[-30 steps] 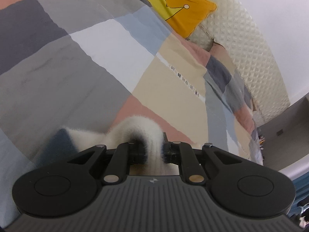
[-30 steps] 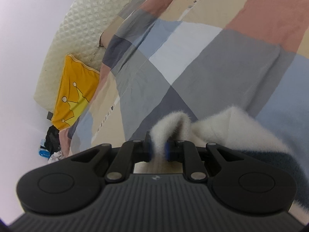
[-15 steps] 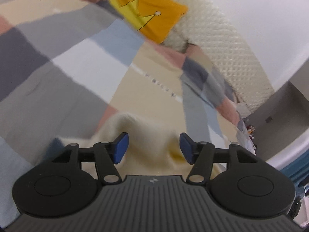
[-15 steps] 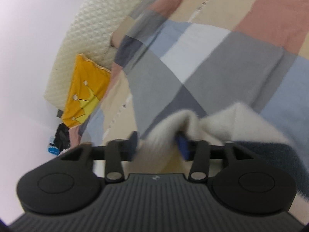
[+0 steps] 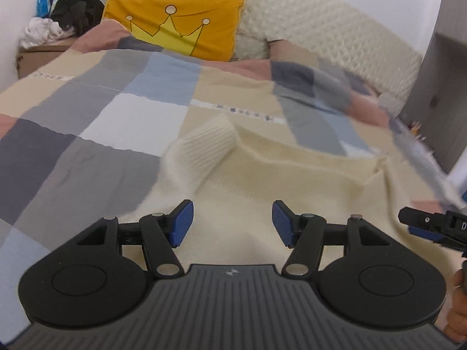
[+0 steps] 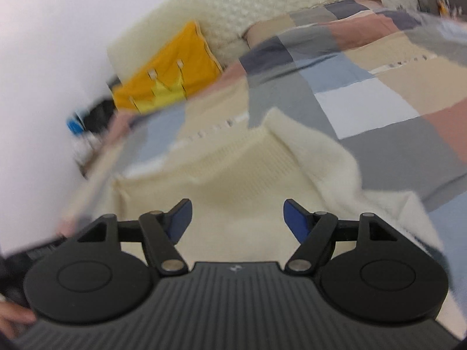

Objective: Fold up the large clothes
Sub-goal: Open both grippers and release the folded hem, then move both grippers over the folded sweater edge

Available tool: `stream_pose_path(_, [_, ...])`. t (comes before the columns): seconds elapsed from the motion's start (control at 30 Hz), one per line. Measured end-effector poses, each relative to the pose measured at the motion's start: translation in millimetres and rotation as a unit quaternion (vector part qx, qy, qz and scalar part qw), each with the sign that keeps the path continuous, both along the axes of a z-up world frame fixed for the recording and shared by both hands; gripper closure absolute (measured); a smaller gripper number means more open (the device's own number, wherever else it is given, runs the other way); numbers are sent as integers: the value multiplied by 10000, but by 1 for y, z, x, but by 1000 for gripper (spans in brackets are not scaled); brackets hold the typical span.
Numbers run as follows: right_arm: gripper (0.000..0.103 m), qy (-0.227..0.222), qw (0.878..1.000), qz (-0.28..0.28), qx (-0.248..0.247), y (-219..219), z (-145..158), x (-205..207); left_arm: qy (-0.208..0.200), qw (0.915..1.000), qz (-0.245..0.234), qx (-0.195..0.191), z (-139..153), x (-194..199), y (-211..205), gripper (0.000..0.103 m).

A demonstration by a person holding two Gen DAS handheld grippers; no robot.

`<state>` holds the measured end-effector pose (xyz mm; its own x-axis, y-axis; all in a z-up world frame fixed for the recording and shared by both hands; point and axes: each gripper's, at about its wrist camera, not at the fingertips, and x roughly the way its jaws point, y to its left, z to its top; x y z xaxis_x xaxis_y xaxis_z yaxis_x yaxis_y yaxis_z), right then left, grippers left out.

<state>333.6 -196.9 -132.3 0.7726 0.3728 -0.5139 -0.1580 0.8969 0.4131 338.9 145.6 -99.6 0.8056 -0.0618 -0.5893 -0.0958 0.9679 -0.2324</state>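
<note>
Left gripper (image 5: 232, 221) jaws just opened, wide, empty above cream sweater (image 5: 262, 180) on bed (image 5: 58, 145); right gripper (image 6: 238, 221) same, nothing held.

Two black hand-held grippers with blue pads

On the left gripper (image 5: 232, 221) and right gripper (image 6: 238, 218), ribbed grey housings, round black discs at 4 and 8 o'clock, and silver pivot screws are seen.

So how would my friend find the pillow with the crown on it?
Look at the bed with the patchwork quilt and follow it up to the cream quilted headboard. Leaning there is the pillow. It is the only bright orange-yellow thing, with a yellow crown drawn on it, unlike the pale cream sweater lying nearer.
</note>
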Motion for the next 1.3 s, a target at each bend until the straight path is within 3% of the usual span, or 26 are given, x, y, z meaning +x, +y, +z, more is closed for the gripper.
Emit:
stream_pose_path(0.13, [38, 109, 9982, -140, -568, 10, -12, 13, 137, 9998, 62, 102, -12, 11, 1, 38])
stream_pose_path(0.6, [42, 150, 9913, -580, -1169, 1, -31, 35, 457, 9967, 495, 454, -37, 41, 16, 38])
stream_pose_path(0.83, [42, 494, 9880, -547, -1358, 3, -54, 54, 626, 9960, 448, 444, -47, 45, 19, 38])
stream_pose_path(1.03, [42, 361, 9877, -568, -1411, 5, -43, 42, 531, 9960, 407, 585, -36, 31, 10, 38])
stream_pose_path(1.3, [41, 43, 9920, -434, -1185, 11, -16, -1, 294, 9974, 303, 592, -11, -21, -5, 38])
